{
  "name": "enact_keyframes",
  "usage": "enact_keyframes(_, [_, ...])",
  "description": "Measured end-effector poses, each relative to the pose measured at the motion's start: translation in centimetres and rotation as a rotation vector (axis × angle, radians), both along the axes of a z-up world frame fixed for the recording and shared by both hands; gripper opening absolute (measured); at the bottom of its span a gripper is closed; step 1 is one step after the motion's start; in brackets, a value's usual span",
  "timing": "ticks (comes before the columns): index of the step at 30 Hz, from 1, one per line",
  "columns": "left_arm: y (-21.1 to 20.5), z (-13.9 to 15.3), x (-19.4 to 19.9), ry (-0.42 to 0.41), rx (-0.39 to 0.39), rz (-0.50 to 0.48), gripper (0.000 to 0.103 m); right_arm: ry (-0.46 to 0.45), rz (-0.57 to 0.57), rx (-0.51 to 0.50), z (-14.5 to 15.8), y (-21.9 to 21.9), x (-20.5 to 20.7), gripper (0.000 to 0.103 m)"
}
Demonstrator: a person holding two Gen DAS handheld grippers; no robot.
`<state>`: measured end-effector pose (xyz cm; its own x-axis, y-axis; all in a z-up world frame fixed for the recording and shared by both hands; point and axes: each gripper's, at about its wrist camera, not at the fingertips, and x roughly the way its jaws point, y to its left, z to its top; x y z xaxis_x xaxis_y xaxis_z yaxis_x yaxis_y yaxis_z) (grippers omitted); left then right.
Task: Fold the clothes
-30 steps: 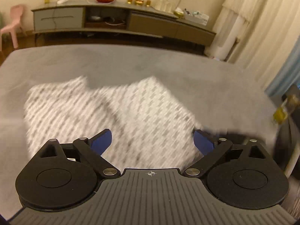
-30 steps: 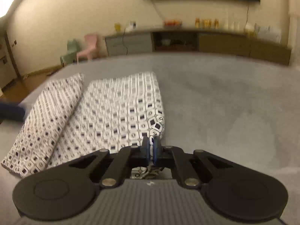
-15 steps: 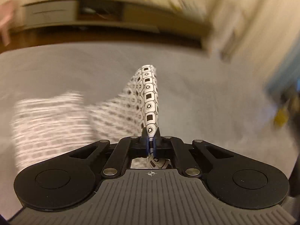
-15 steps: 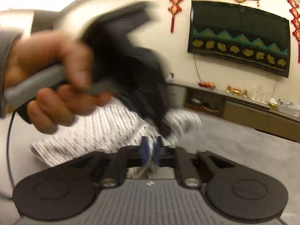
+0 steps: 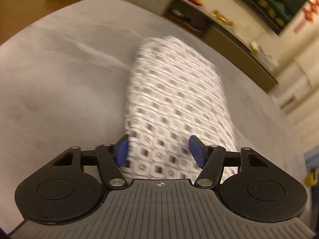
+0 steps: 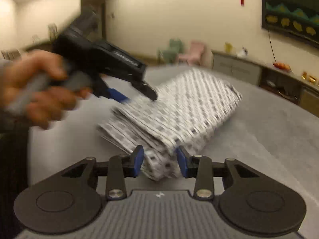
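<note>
1. My left gripper (image 5: 158, 151) hangs over one end of the patterned garment (image 5: 177, 107), blue pads spread wide to either side of the cloth and pinching nothing. From my right camera I see my left hand (image 6: 37, 91) around its handle, with the tool angled down at the far side of the bundle.

2. The garment lies near the middle of the grey bed cover (image 5: 59, 75) as a long, layered packet. I judge the main fold made and the cloth let go; squaring it up or one more fold may remain.

3. My right gripper (image 6: 159, 160) is parted too, its pads flanking the nearest corner of the stack without clamping it.

4. The fabric is thin and white with small dark squares, its layered edges fanned at the near end. The cover beneath is a soft, matte grey with shallow creases. Motion blur smears the print.
</note>
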<state>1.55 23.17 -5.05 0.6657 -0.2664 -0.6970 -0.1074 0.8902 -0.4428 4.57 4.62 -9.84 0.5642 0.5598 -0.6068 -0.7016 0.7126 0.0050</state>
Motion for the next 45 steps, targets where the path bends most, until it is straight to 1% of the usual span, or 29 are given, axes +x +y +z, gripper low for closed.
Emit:
enact_keyframes(2, [-4.3,0.2,-0.6,-0.008,-0.023,-0.116,0.055,0.043,-0.135,-0.035,-0.6,-1.6,2.5,0.036])
enact_keyframes(3, [-6.4,0.6,-1.0,-0.028,-0.029,-0.191,0.054,0.047,-0.244,-0.039,-0.7,-3.5,3.6,0.036])
enact_keyframes(5, [-10.5,1.4,-1.7,-0.07,-0.041,-0.343,0.048,0.054,-0.481,-0.051,-0.5,-8.1,6.0,0.036])
enact_keyframes(6, [-10.9,1.7,-1.8,-0.092,-0.013,-0.332,0.048,0.075,-0.57,-0.024,-0.4,-10.8,6.7,0.036])
enact_keyframes(7, [-11.2,1.9,-1.9,-0.115,0.019,-0.312,0.049,0.102,-0.615,0.021,-0.1,-13.3,6.7,0.036])
enact_keyframes(9, [-9.2,1.9,-1.7,-0.13,-0.017,-0.25,0.05,0.143,-0.656,0.105,0.6,-17.1,5.6,0.036])
enact_keyframes(10, [-7.7,1.8,-1.7,-0.133,-0.052,-0.205,0.051,0.167,-0.65,0.149,0.9,-18.2,4.8,0.036])
enact_keyframes(11, [-6.2,1.7,-1.8,-0.136,-0.088,-0.158,0.054,0.226,-0.623,0.228,0.9,-18.9,4.1,0.036])
enact_keyframes(12, [-4.7,1.6,-1.8,-0.138,-0.124,-0.112,0.055,0.302,-0.586,0.324,0.7,-19.3,3.5,0.036])
enact_keyframes(14, [-2.5,1.4,-1.4,-0.153,-0.146,-0.042,0.056,0.435,-0.489,0.498,-0.1,-18.5,3.4,0.041])
enact_keyframes(15, [-1.5,1.3,-1.1,-0.159,-0.149,-0.018,0.056,0.484,-0.438,0.551,-0.4,-17.1,3.9,0.045])
enact_keyframes(16, [-0.9,1.0,-0.9,-0.152,-0.144,0.002,0.055,0.529,-0.386,0.595,-0.6,-15.4,4.4,0.047])
enact_keyframes(17, [-0.3,0.6,-0.6,-0.144,-0.138,0.02,0.055,0.564,-0.355,0.625,-0.8,-13.9,5.0,0.048])
enact_keyframes(19, [0.4,-0.6,-0.1,-0.132,-0.173,0.04,0.054,0.617,-0.332,0.667,-1.2,-11.3,6.7,0.05])
enact_keyframes(21, [0.9,-1.8,0.3,-0.117,-0.216,0.062,0.055,0.657,-0.35,0.696,-1.9,-9.1,8.4,0.05])
enact_keyframes(23, [1.0,-3.0,1.0,-0.099,-0.265,0.071,0.054,0.697,-0.413,0.712,-3.0,-8.0,10.2,0.05])
enact_keyframes(24, [1.3,-3.2,1.0,-0.103,-0.274,0.069,0.054,0.714,-0.457,0.717,-3.6,-7.9,11.1,0.05])
enact_keyframes(26, [1.8,-3.2,1.0,-0.113,-0.282,0.062,0.054,0.717,-0.505,0.739,-4.3,-8.2,11.7,0.048])
enact_keyframes(27, [2.0,-3.2,1.0,-0.117,-0.285,0.056,0.054,0.715,-0.523,0.751,-4.5,-8.3,11.8,0.044])
enact_keyframes(28, [2.1,-3.3,1.1,-0.122,-0.289,0.05,0.054,0.707,-0.525,0.75,-4.6,-8.3,11.9,0.034])
enact_keyframes(29, [2.3,-3.4,1.0,-0.126,-0.299,0.047,0.054,0.704,-0.524,0.747,-4.6,-8.1,12.0,0.03])
enact_keyframes(32, [2.9,-3.6,0.7,-0.137,-0.325,0.037,0.054,0.715,-0.533,0.75,-5.0,-7.1,12.5,0.029])
enact_keyframes(34, [2.9,-3.6,0.4,-0.153,-0.316,0.012,0.052,0.742,-0.552,0.79,-5.6,-6.7,13.1,0.029])
enact_keyframes(36, [3.3,-3.8,-0.9,-0.167,-0.282,-0.012,0.047,0.763,-0.555,0.829,-6.0,-6.0,13.7,0.029])
enact_keyframes(38, [3.4,-3.6,-1.2,-0.167,-0.233,-0.03,0.035,0.749,-0.537,0.814,-5.8,-5.4,14.0,0.006])
enact_keyframes(39, [3.5,-3.6,-1.2,-0.168,-0.211,-0.038,0.034,0.735,-0.523,0.805,-5.6,-5.3,14.0,0.003])
enact_keyframes(42, [3.5,-3.4,-1.4,-0.17,-0.155,-0.056,0.033,0.735,-0.484,0.829,-5.2,-6.3,13.7,0.002])
enact_keyframes(44, [3.3,-3.4,-1.5,-0.171,-0.133,-0.057,0.03,0.753,-0.469,0.807,-5.2,-7.3,13.3,0.002])
enact_keyframes(45, [3.2,-3.4,-1.6,-0.172,-0.122,-0.054,0.03,0.759,-0.467,0.779,-5.4,-7.6,13.1,0.002])
